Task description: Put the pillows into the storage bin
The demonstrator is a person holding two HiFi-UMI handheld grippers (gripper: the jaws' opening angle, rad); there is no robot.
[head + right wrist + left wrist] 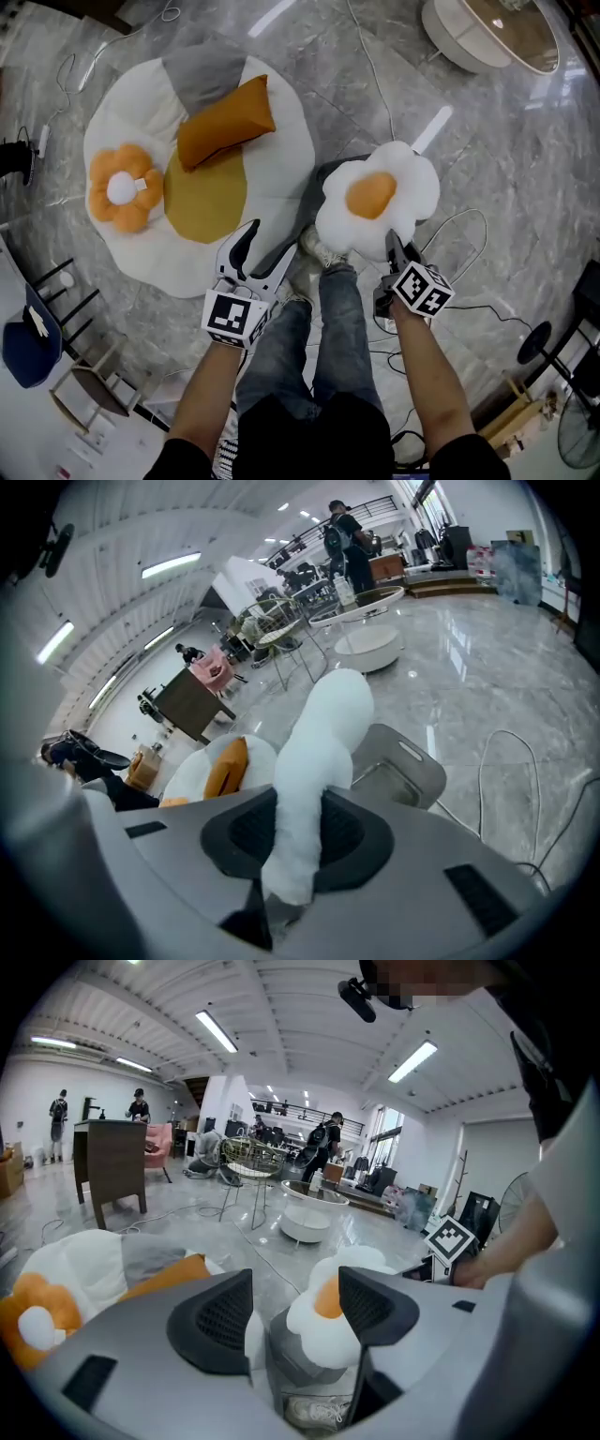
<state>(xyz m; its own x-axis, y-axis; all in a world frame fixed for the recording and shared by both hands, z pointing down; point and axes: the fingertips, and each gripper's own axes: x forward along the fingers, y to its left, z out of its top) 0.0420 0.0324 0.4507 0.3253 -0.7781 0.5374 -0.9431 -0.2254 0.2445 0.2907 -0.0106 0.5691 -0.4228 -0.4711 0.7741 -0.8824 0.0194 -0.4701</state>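
Plush, scalloped fried-egg pillow (378,202)

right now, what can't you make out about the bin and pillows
- Storage bin inside: head view, covered by the fried-egg pillow clamped in the right gripper.
- Flower pillow: left gripper view, lower part behind the open left gripper body.
- Distant people: both gripper views, too small.

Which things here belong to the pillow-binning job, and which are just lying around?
Job: fried-egg pillow in the right gripper, storage bin, orange pillow, flower pillow, open left gripper.
Lying about: egg-shaped mat, round white table, blue chair.
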